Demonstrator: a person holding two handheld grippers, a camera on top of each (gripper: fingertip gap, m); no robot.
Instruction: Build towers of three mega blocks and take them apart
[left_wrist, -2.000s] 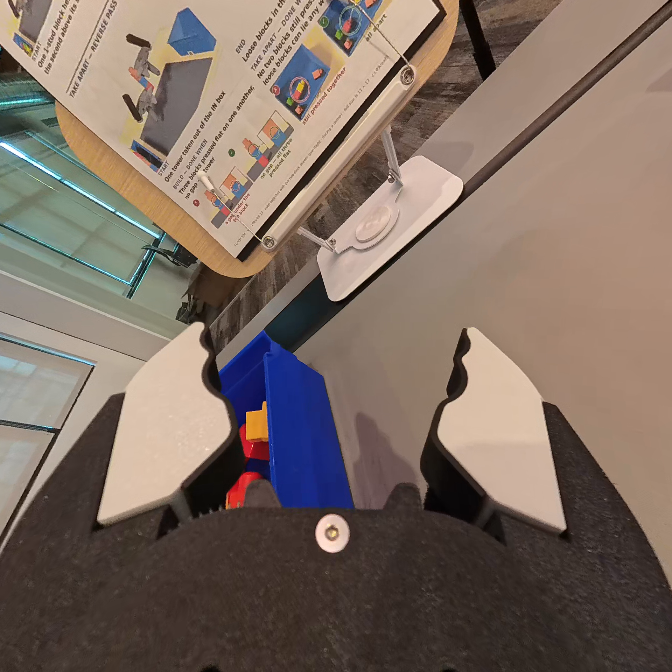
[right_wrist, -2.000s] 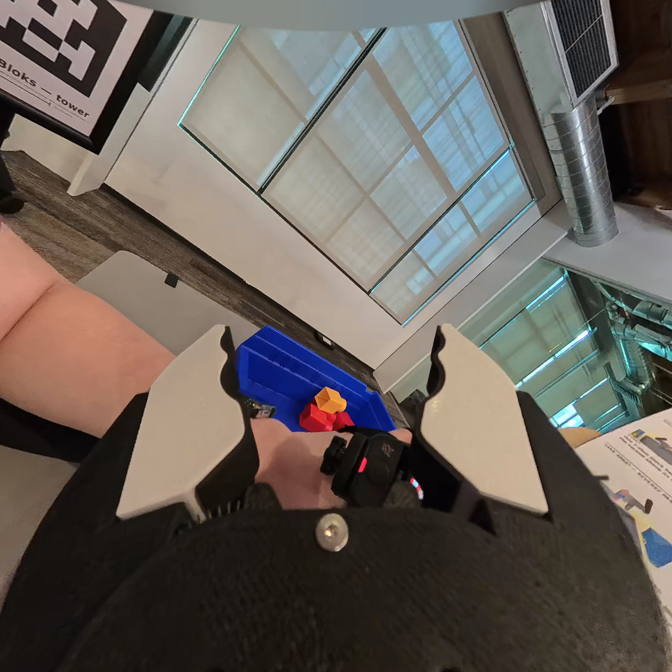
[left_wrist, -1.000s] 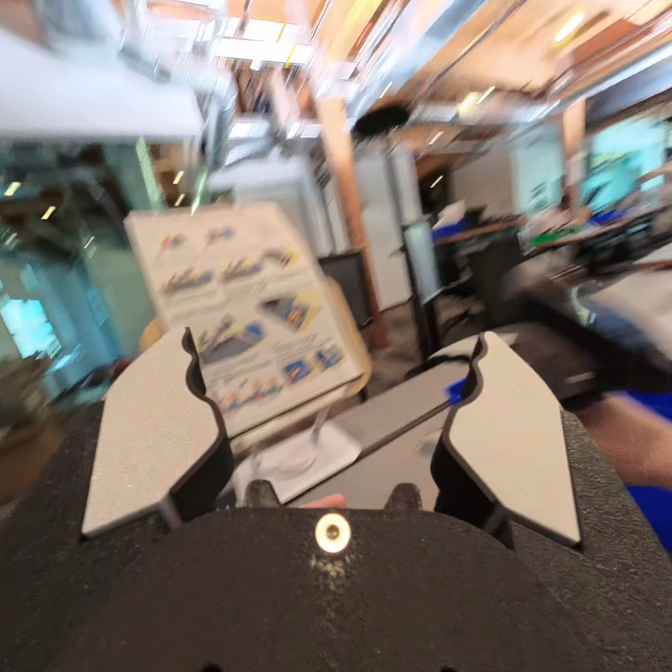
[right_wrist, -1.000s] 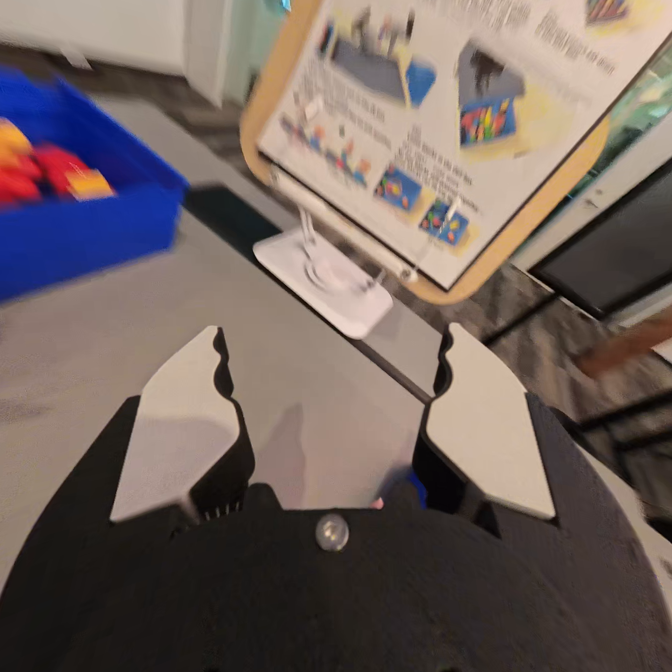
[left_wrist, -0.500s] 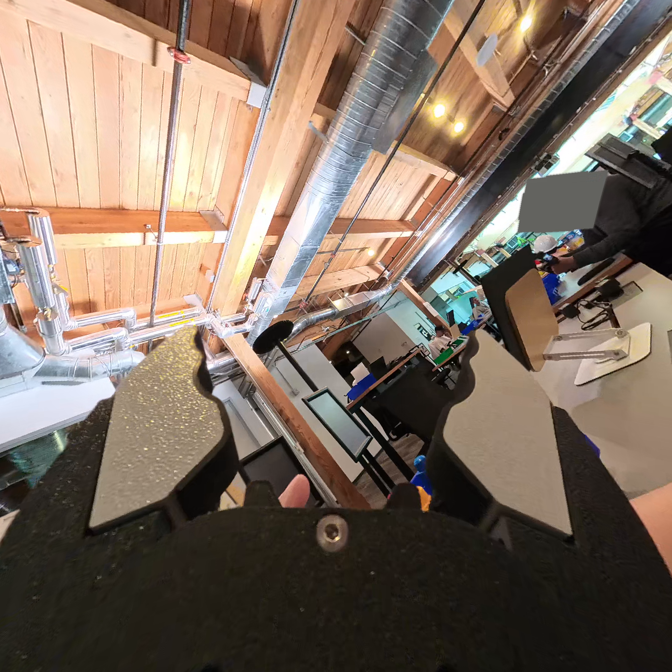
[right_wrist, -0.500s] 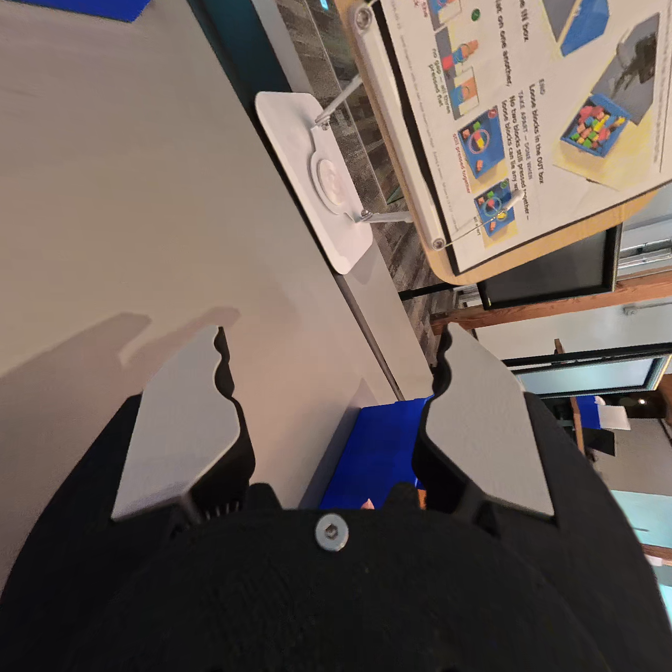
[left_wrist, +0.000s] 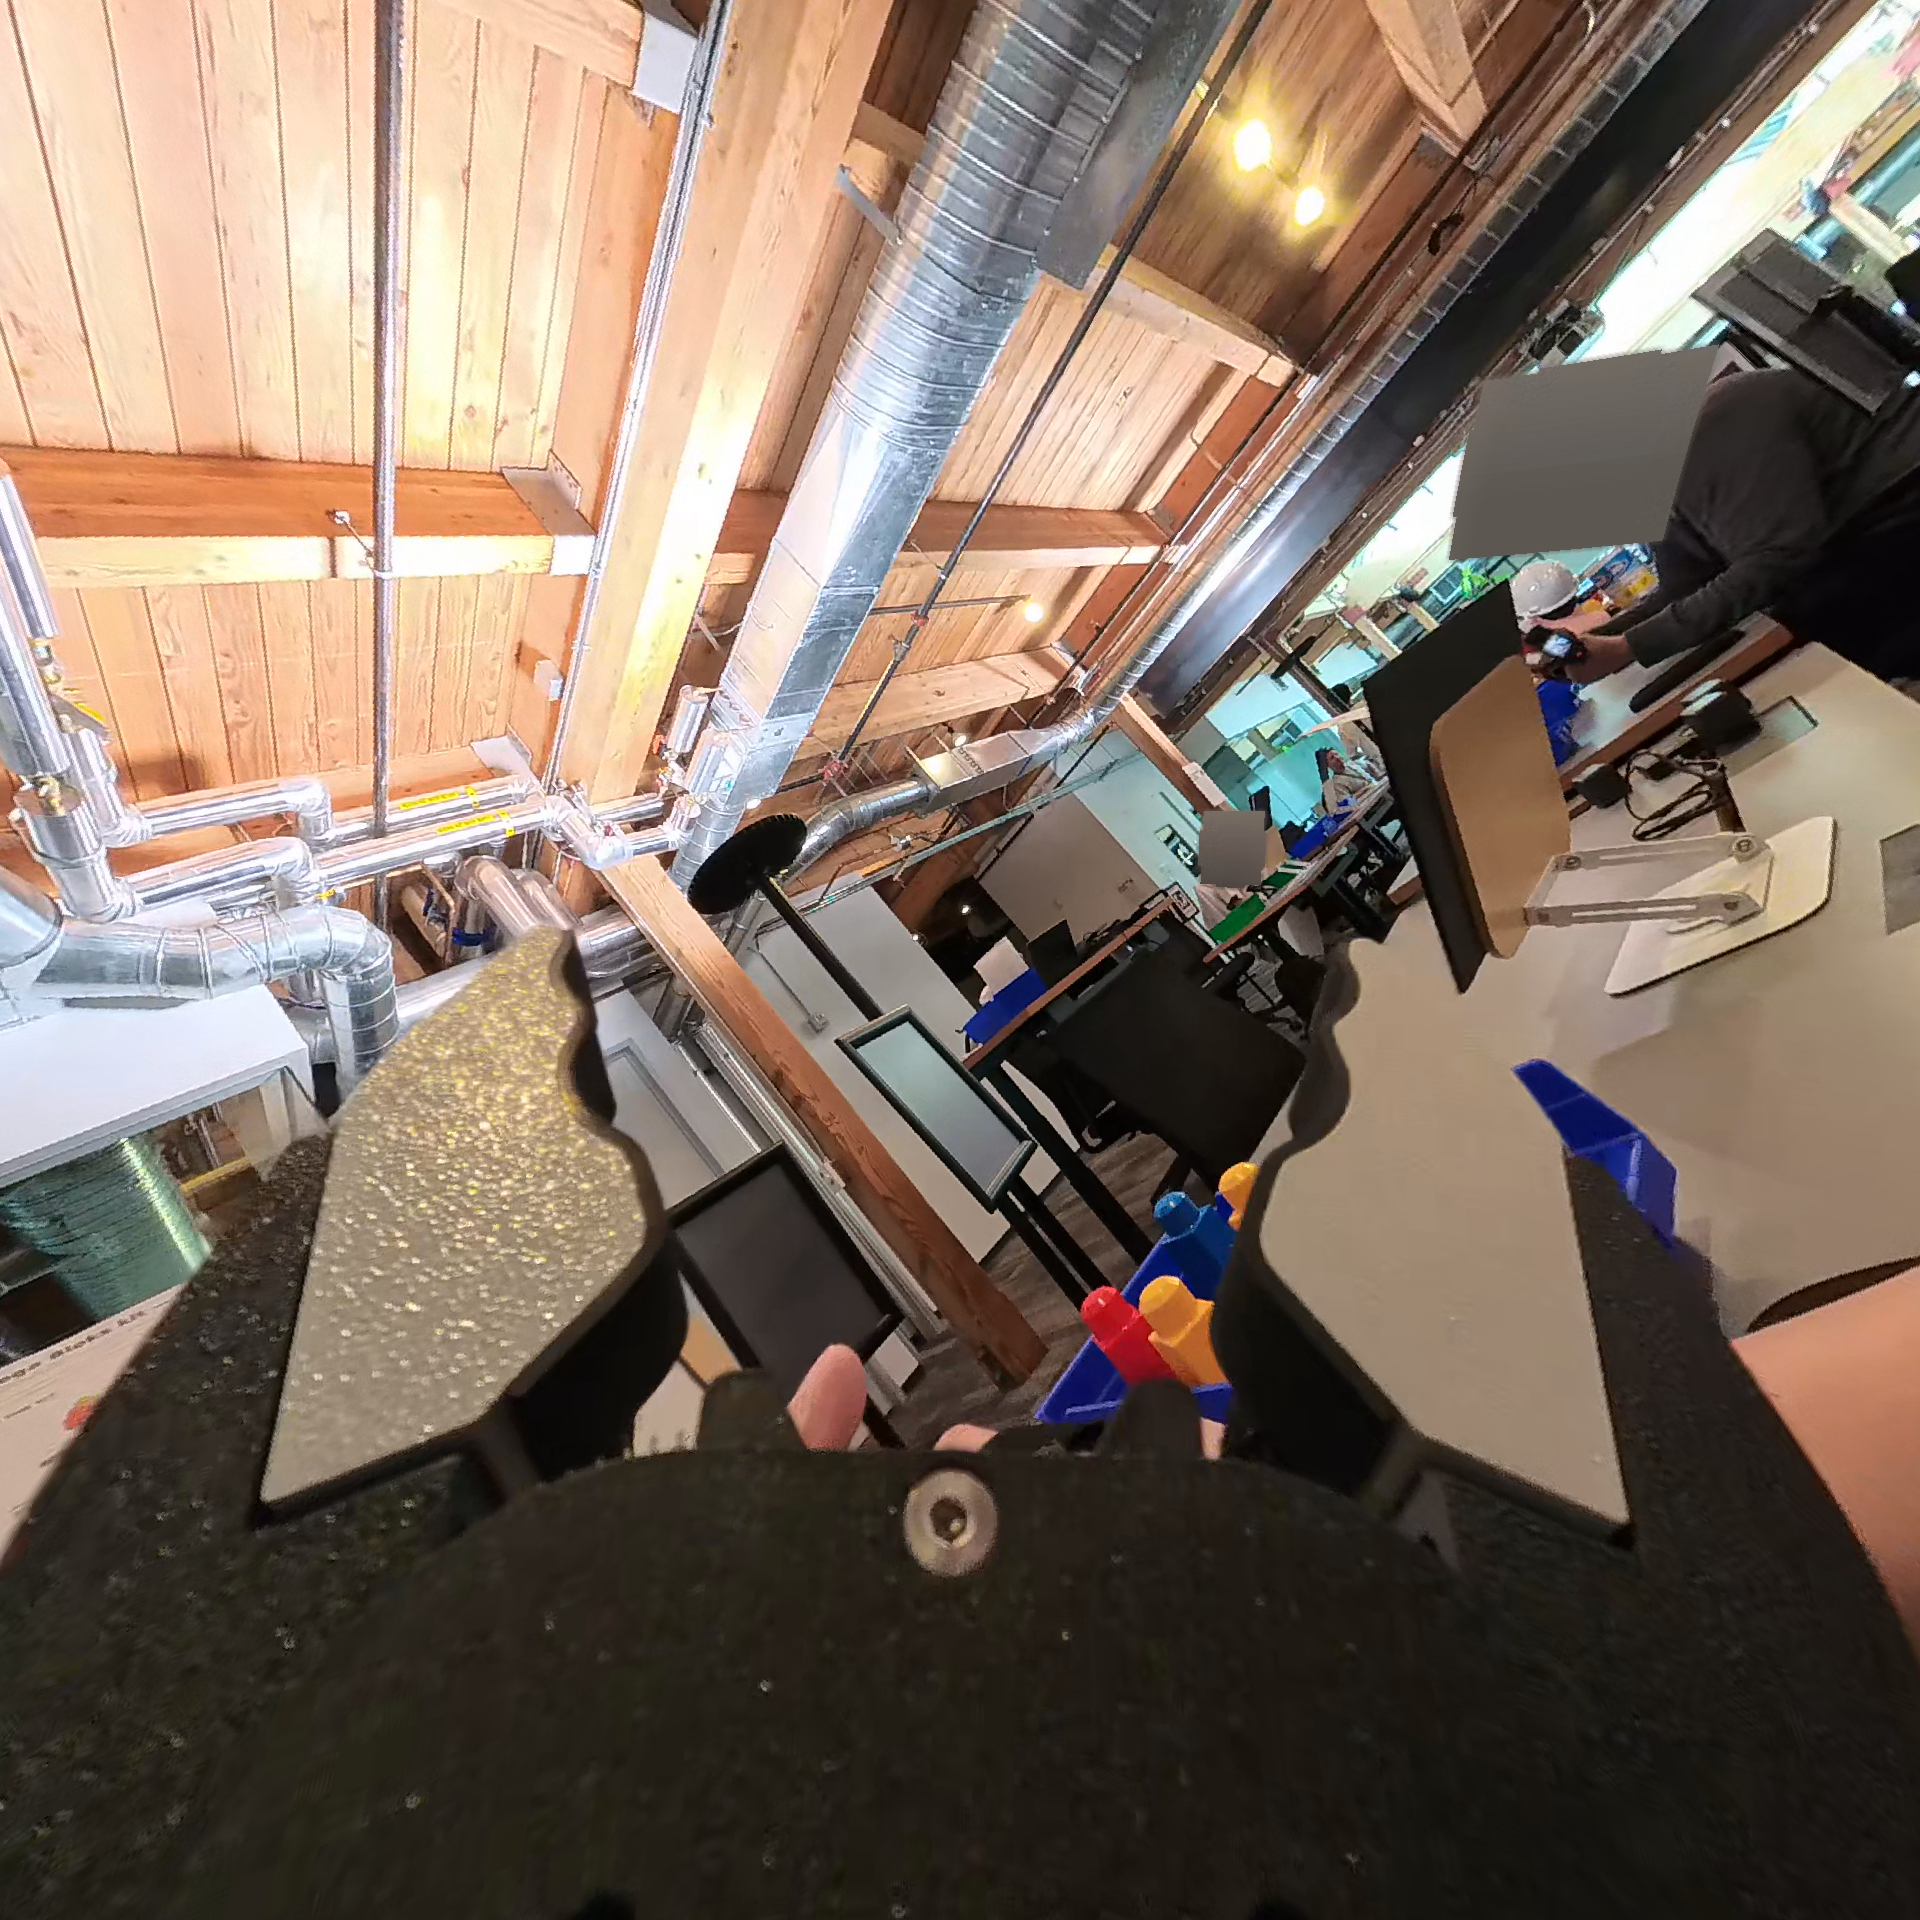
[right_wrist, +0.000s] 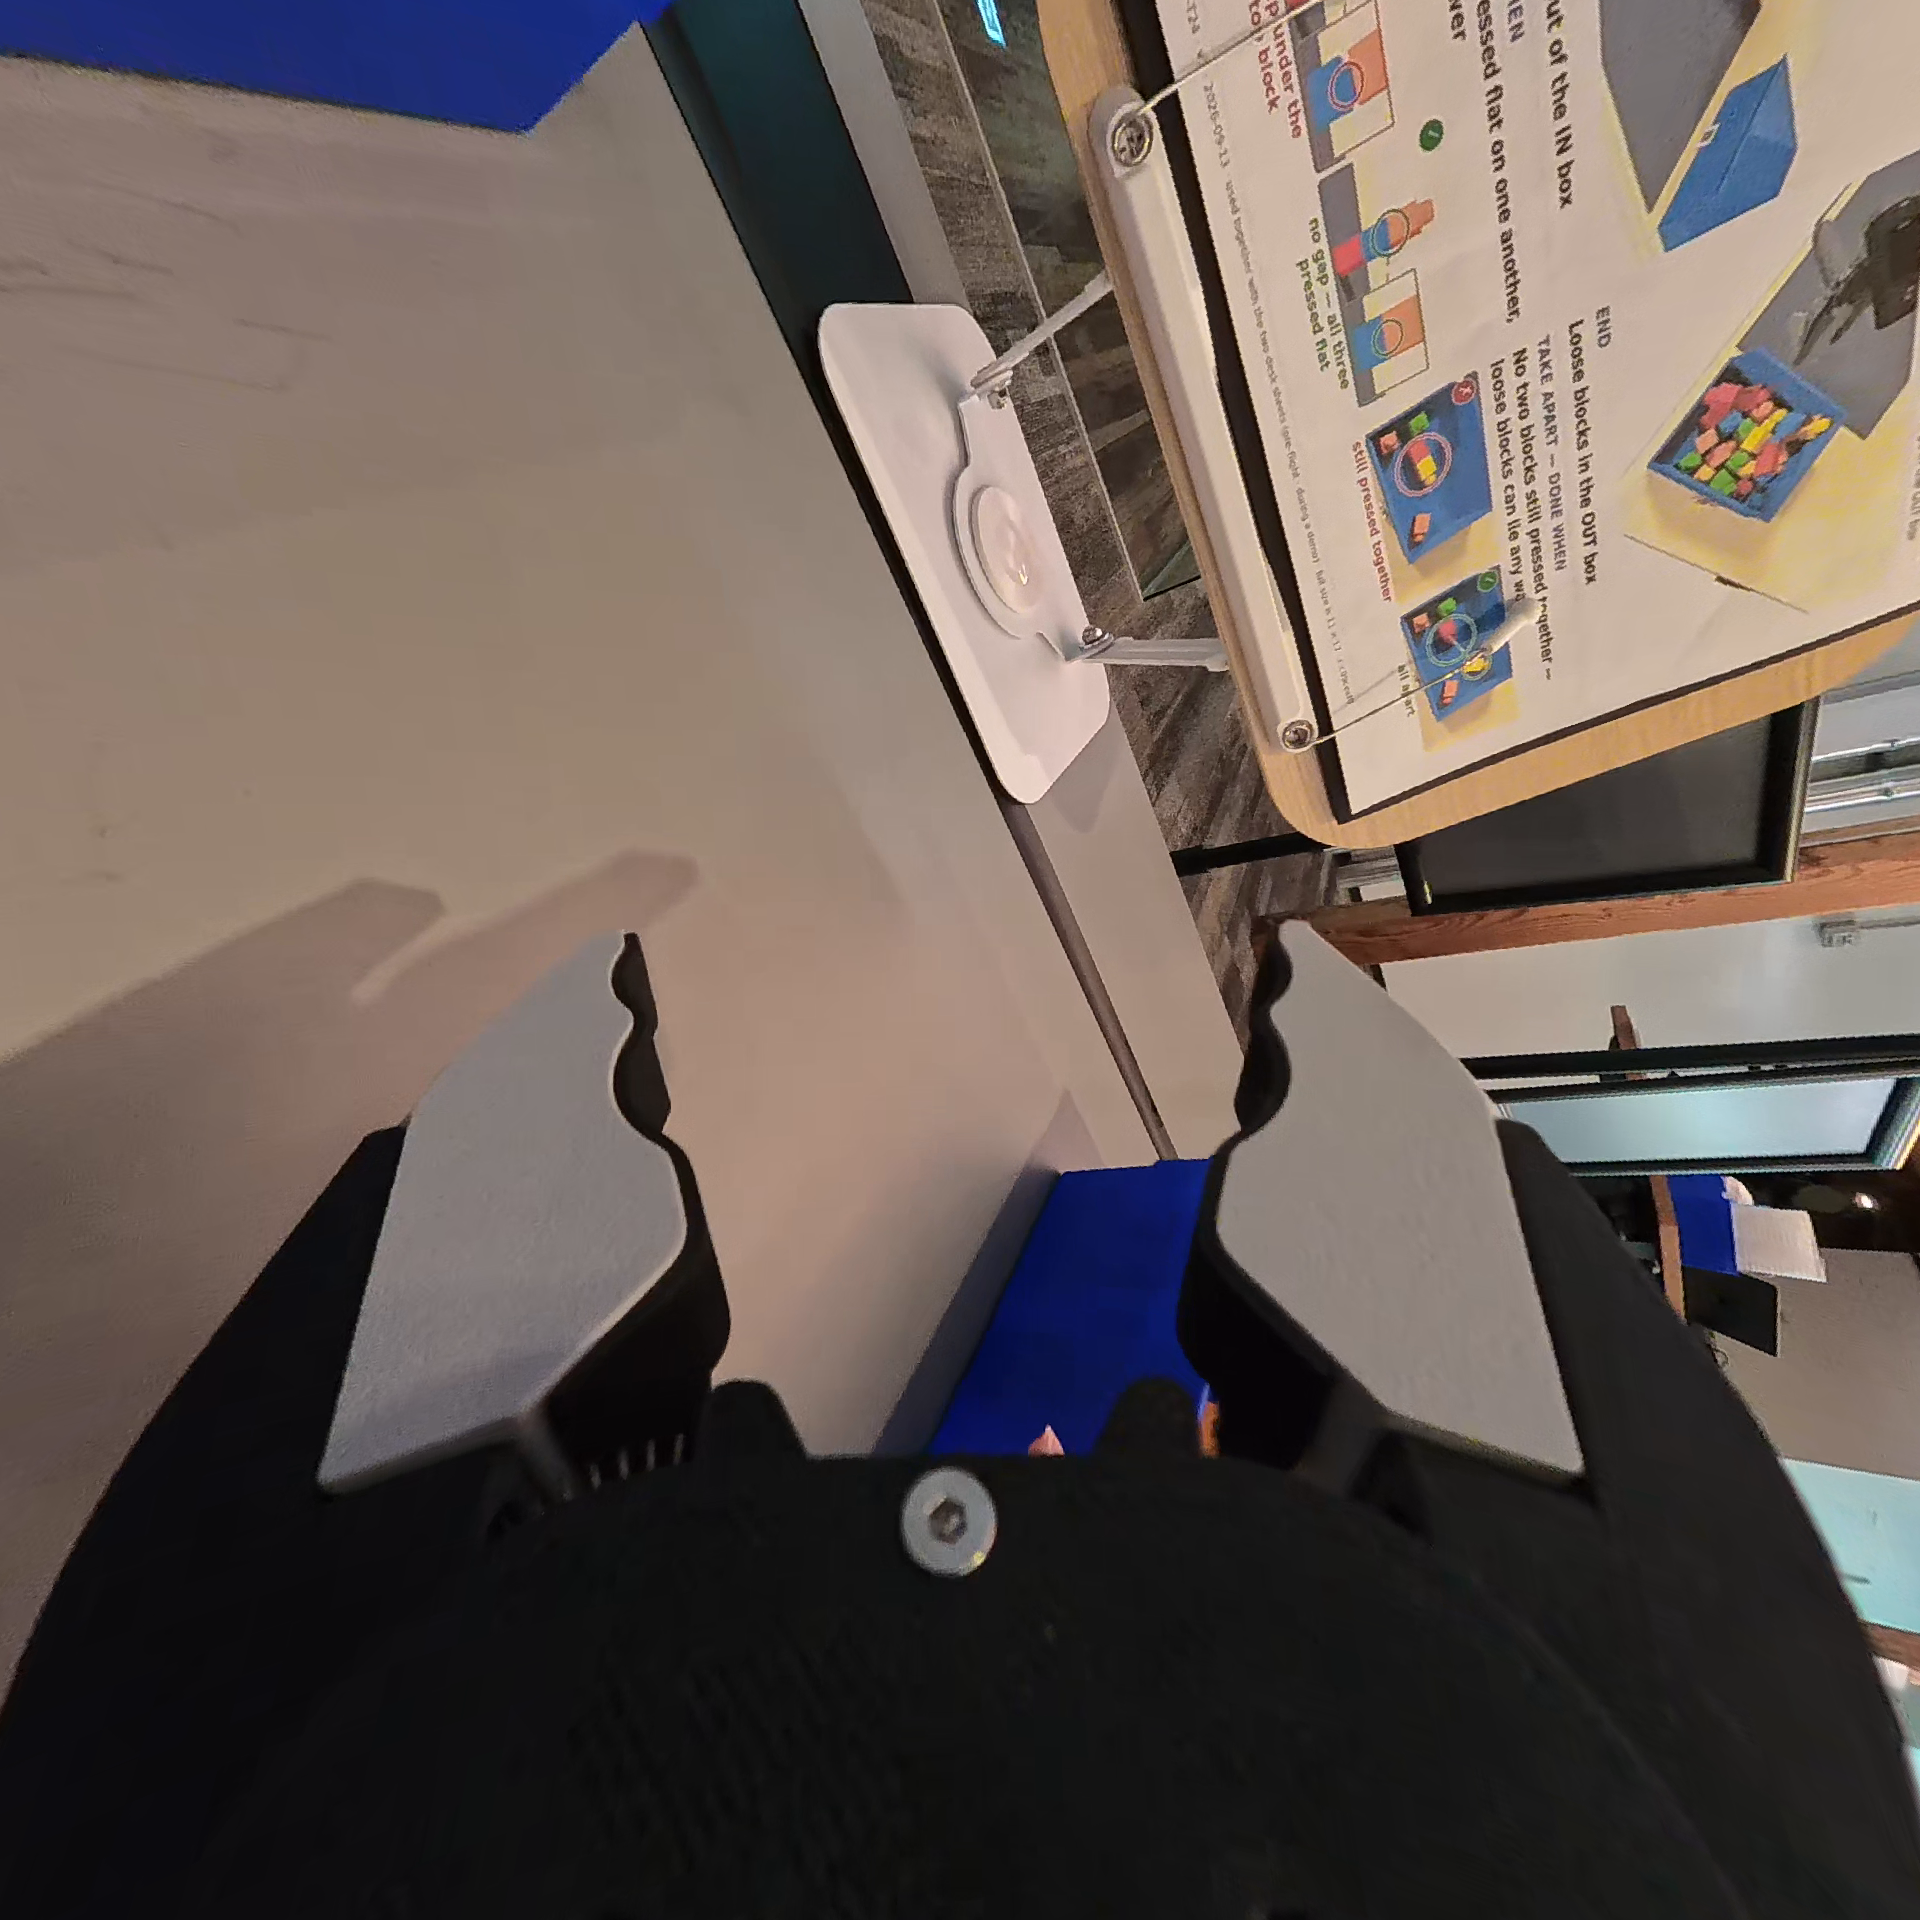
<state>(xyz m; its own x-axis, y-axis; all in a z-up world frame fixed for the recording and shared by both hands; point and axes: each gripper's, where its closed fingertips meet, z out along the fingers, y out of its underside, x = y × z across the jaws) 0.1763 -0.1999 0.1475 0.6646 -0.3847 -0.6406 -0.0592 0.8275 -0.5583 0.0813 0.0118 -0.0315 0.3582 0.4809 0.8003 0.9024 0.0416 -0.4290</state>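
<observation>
Jaws gaping wide and bare, you are tilting your left gripper (left_wrist: 951, 1049) ceilingward and your right gripper (right_wrist: 951, 1039) over the table (right_wrist: 416, 520).

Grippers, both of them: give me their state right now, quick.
Left gripper: open, holding nothing.
Right gripper: open, holding nothing.

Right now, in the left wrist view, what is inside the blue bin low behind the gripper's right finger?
Studded blocks stand up in the blue bin: a red block, an orange block and a blue block. The finger and gripper body cover the rest of the bin.
</observation>
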